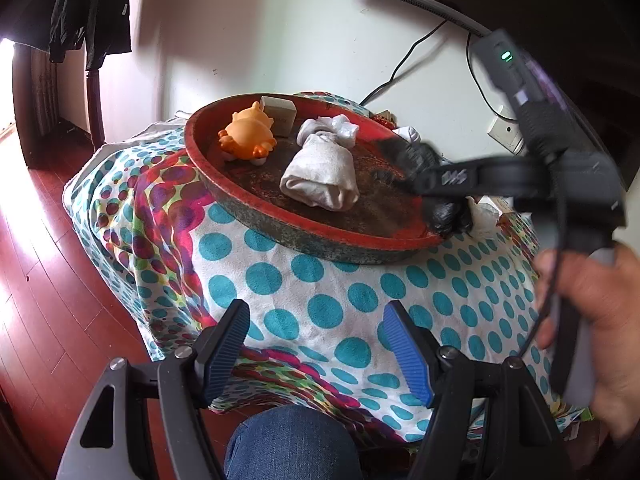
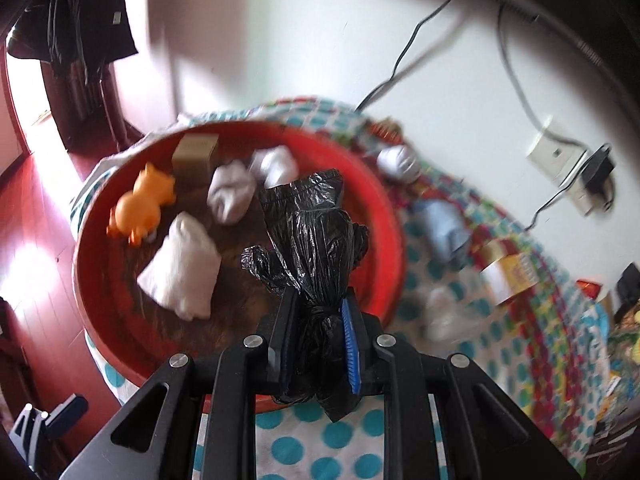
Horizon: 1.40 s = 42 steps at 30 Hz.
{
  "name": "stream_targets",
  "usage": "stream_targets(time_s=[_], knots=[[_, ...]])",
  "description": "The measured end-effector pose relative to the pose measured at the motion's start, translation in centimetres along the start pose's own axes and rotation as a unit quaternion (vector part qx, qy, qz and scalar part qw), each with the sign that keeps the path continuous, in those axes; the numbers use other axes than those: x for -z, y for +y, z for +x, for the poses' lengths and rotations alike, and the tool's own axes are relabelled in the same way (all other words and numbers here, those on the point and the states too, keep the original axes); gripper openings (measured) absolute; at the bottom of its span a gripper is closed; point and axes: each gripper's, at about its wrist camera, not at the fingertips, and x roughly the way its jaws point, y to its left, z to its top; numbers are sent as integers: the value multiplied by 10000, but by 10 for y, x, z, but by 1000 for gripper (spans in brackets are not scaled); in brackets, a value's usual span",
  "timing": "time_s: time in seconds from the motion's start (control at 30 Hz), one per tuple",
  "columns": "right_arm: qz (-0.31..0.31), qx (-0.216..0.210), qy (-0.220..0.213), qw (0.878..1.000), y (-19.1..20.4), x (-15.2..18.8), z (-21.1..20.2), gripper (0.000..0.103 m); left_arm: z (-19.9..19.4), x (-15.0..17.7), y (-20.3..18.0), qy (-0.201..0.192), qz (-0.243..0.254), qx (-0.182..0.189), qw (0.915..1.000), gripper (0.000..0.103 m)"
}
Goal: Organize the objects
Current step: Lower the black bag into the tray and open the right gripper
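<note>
Red tray sitting on the dotted cloth, already crowded at its far left with 2 white bundles, an orange toy and a small box. Right gripper clamped on a knotted black bag above the near right rim. Left gripper apart, empty, nearer. Risk: slick plastic slipping early, bag landing on the rim and rolling off.
</note>
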Motion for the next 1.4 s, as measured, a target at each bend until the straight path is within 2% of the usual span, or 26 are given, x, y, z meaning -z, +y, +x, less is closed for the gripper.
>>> stream_targets(time_s=[0.33, 0.53, 0.67, 0.73, 0.83, 0.9, 0.97, 1.0, 1.03, 1.07, 1.1, 1.17, 1.2, 1.23, 1.3, 1.33, 1.4], knots=[[107, -306, 68, 9995, 10, 8, 26, 19, 14, 3, -2, 231, 23, 72, 9997, 71], [382, -565, 90, 9976, 3, 13, 40, 20, 16, 4, -8, 219, 140, 71, 9996, 71], [511, -871, 89, 9948, 1, 7, 48, 23, 20, 8, -16, 307, 277, 50, 9991, 71], [479, -1093, 268, 9925, 3, 3, 55, 23, 22, 10, -19, 344, 337, 48, 9988, 71], [255, -1056, 231, 9938, 7, 3, 50, 24, 23, 11, -23, 368, 432, 55, 9984, 71], [406, -949, -113, 9946, -6, 5, 32, 30, 23, 12, -24, 341, 461, 43, 9983, 71], [726, -922, -630, 9911, -33, 9, 7, 57, 22, 13, -26, 327, 488, 64, 9983, 71], [854, -845, -864, 9890, -49, 11, -5, 86, 22, 14, -27, 310, 536, 63, 9981, 71], [951, -708, -1064, 9872, -64, 15, -16, 103, 20, 14, -28, 258, 578, 63, 9980, 71], [1033, -494, -1368, 9840, -89, 25, -31, 103, 18, 13, -29, 178, 608, 82, 9980, 71], [1057, -350, -1453, 9831, -106, 31, -36, 102, 16, 13, -31, 99, 647, 133, 9978, 71], [1190, 305, -1309, 9838, -149, 48, -36, 102, 13, 11, -37, -89, 819, 298, 9962, 71], [1373, 802, -1153, 9805, -177, 63, -31, 102, 12, 10, -44, -182, 957, 362, 9946, 71], [1541, 1104, -1056, 9762, -198, 77, -27, 102, 12, 9, -50, -240, 1057, 434, 9932, 71], [2111, 1780, -722, 9584, -255, 116, -15, 103, 14, 5, -69, -282, 1286, 641, 9892, 71], [2430, 1906, -589, 9493, -279, 132, -10, 103, 16, 2, -79, -284, 1382, 698, 9875, 71], [3028, 1864, -504, 9333, -315, 161, -5, 103, 23, -7, -108, -284, 1619, 964, 9817, 71]])
